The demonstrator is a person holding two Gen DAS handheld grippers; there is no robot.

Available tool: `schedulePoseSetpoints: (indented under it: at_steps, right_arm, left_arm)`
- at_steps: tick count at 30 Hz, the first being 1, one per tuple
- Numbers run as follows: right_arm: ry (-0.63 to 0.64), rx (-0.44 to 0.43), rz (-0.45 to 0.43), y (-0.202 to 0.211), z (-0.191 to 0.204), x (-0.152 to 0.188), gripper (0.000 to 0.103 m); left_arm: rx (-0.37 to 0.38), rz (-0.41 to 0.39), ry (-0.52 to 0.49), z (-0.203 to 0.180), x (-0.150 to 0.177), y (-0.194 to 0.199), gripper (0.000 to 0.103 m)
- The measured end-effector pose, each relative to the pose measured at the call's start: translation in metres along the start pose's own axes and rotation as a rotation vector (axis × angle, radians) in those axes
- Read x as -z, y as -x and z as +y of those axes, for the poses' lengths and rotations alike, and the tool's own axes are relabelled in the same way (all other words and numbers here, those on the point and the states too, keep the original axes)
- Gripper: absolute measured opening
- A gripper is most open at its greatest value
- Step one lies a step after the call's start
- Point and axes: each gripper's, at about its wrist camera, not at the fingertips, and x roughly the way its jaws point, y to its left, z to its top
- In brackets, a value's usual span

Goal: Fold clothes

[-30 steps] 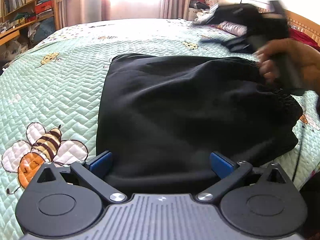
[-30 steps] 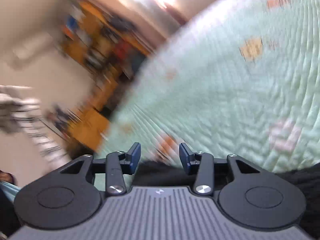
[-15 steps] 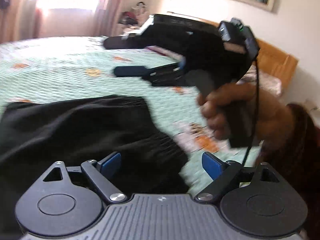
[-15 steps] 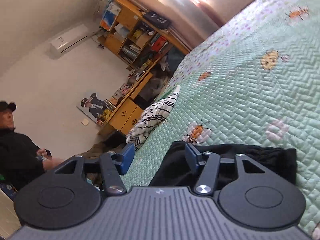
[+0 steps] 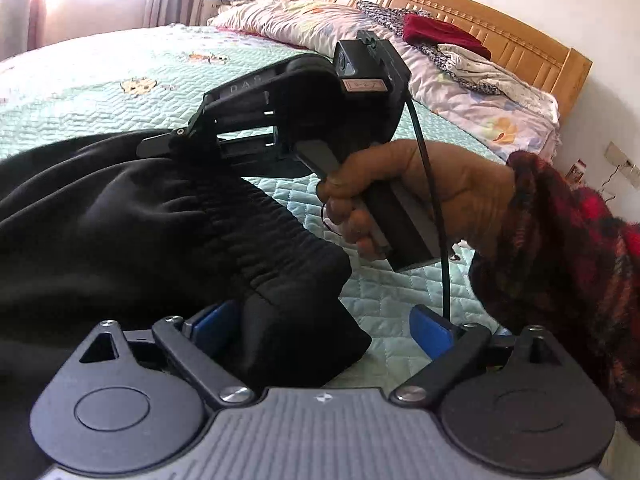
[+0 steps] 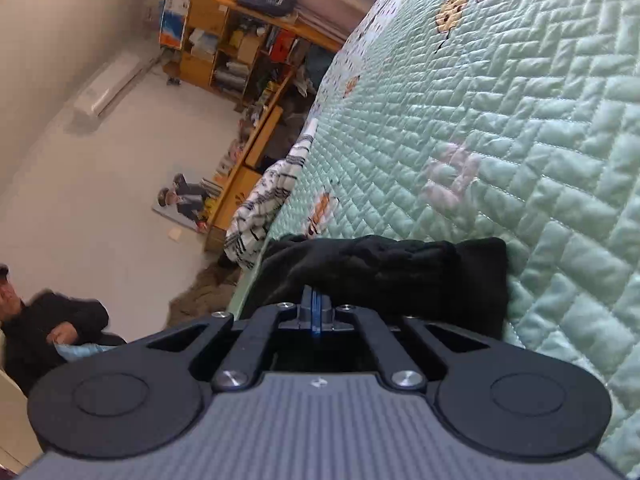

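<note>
A black garment (image 5: 120,220) with a gathered elastic band lies on the green quilted bedspread (image 5: 120,64). My left gripper (image 5: 322,326) is open, low over the garment's near corner, which sits between its blue pads (image 5: 216,320). A hand (image 5: 400,192) holds my right gripper (image 5: 160,146), whose tips meet the garment's far edge. In the right wrist view the right gripper (image 6: 316,310) is shut, its blue pads pressed together on a raised fold of the black garment (image 6: 400,264).
Pillows (image 5: 460,92) and loose clothes (image 5: 440,36) lie by the wooden headboard (image 5: 520,36). A striped cloth (image 6: 260,208) hangs at the bed's edge. Beyond it stand wooden shelves (image 6: 240,56), and a seated person (image 6: 44,324) is at lower left.
The right gripper has come down to the garment's banded edge and shut on it. The left gripper has swung right, toward the garment's near corner, and stays open.
</note>
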Motion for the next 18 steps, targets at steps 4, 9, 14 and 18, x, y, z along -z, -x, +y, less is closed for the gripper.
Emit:
schedulePoseSetpoints:
  at_steps: [4,9,14,18]
  right_arm:
    - [-0.11,-0.007,-0.152,0.023,-0.008,0.0,0.0]
    - [0.014,0.02,-0.211,0.048,0.036,0.013,0.009]
    - [0.016,0.107,-0.171,0.048,0.034,0.026,0.028]
    - [-0.063,0.124,-0.194,0.052,0.016,0.037,0.0]
  left_arm:
    - [-0.035,0.004,-0.027,-0.009,0.002,0.0,0.096]
    - [-0.02,-0.014,0.024,0.0,0.004,0.004,0.096]
    - [-0.053,-0.014,-0.013,-0.007,0.005,-0.004,0.101]
    - [-0.07,-0.012,-0.021,-0.008,0.005,-0.003,0.101]
